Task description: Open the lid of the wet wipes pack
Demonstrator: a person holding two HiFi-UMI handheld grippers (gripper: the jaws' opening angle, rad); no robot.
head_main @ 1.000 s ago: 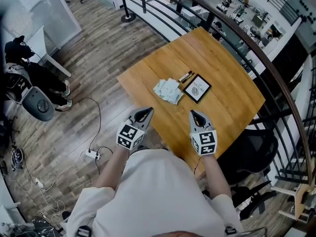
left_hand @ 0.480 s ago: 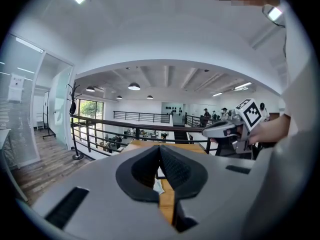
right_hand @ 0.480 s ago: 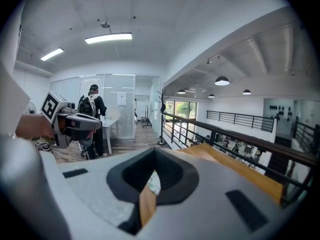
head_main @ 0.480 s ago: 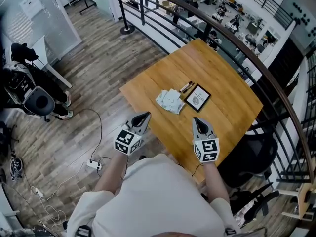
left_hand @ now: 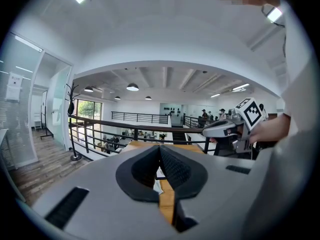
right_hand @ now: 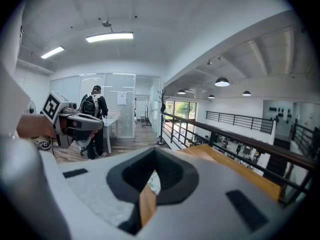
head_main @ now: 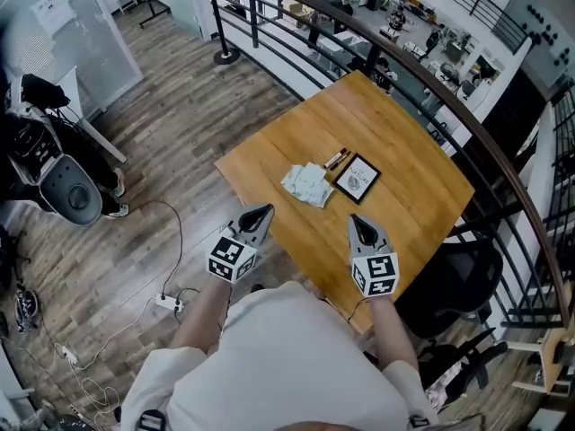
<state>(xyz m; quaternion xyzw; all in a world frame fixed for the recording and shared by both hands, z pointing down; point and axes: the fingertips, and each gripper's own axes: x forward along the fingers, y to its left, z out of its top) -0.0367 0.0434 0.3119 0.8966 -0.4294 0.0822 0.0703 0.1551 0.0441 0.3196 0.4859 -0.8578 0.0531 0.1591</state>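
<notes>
The wet wipes pack (head_main: pixel 307 184), pale green and white, lies flat near the middle of the wooden table (head_main: pixel 404 151). I cannot make out its lid from here. My left gripper (head_main: pixel 260 212) hangs at the table's near left edge, shut and empty, short of the pack. My right gripper (head_main: pixel 358 220) is over the table's near edge, also shut with nothing in it. A sliver of the pack (left_hand: pixel 157 186) shows below the closed pads in the left gripper view. It also shows in the right gripper view as a pale patch (right_hand: pixel 154 182).
A black framed card (head_main: pixel 356 179) and a dark pen (head_main: pixel 337 159) lie right of the pack. A black railing (head_main: pixel 422 70) curves behind the table. A black chair (head_main: pixel 449 285) stands at the right, and a power strip with cables (head_main: pixel 166 279) lies on the floor at the left.
Both grippers have lifted slightly before the table's near edge, and the head view has shifted a little. Their jaws stay shut.
</notes>
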